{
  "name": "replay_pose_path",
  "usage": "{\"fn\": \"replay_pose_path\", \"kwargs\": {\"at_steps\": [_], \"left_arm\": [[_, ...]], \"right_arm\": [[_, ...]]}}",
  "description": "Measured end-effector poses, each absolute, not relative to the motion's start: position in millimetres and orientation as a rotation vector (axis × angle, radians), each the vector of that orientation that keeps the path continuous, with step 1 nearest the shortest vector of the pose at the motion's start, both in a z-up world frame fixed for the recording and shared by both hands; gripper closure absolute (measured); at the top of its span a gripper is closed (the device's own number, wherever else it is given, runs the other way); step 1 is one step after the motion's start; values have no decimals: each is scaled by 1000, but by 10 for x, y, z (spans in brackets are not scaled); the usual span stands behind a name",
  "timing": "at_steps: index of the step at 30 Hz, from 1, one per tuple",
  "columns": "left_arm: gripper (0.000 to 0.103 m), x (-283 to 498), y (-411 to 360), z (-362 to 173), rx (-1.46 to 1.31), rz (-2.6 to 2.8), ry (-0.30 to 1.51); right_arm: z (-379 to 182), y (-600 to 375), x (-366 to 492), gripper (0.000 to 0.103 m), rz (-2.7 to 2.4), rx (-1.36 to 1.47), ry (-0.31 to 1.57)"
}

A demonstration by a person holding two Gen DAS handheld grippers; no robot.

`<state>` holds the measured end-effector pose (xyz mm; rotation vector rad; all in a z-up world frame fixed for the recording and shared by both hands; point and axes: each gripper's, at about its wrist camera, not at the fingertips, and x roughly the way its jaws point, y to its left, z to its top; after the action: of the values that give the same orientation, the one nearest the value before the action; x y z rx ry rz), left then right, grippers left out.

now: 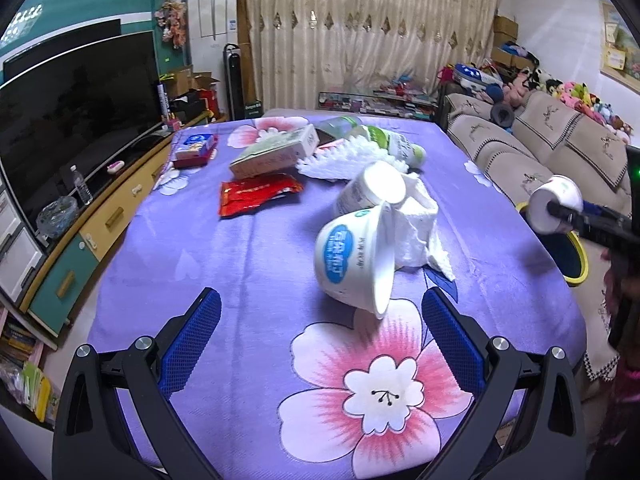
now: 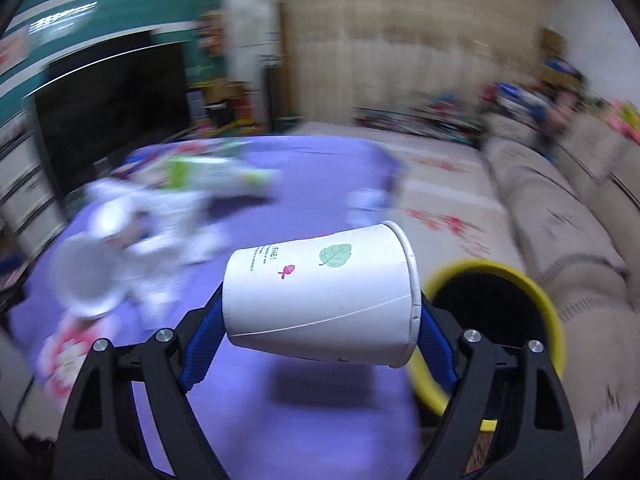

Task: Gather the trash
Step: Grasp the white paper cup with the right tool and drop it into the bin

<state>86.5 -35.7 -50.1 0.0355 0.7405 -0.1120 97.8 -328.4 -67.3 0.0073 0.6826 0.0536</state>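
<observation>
Blue fingers (image 2: 202, 344) clamp a sideways white paper cup (image 2: 320, 300) with leaf print

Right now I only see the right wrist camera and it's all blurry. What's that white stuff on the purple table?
Observer: Two white tubs tipped on their sides, against crumpled tissue.
Operator: Anything red?
Observer: Yes, a red packet lying flat, left of the tubs.
Operator: Where's my other hand-held gripper?
Observer: The left hand-held gripper is open and empty over the purple cloth, short of the nearer tub.
</observation>
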Motion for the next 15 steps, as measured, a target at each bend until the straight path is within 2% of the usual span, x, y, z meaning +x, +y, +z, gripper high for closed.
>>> {"fn": "replay_pose_path", "kwargs": {"at_steps": [8,13,15], "left_arm": [[4,1073,-530,-627,65,-121,777],[4,1250,-651,-731,85,-116,806],[4,1327,-690,-767,90,-118,819]], "right_arm": [[-1342,-4545,1610,23,-322,93,928],[-1802,-4898,1978,23,-392,118,1086],[-1894,-4939,2055,20,-396,132,1107]]}}
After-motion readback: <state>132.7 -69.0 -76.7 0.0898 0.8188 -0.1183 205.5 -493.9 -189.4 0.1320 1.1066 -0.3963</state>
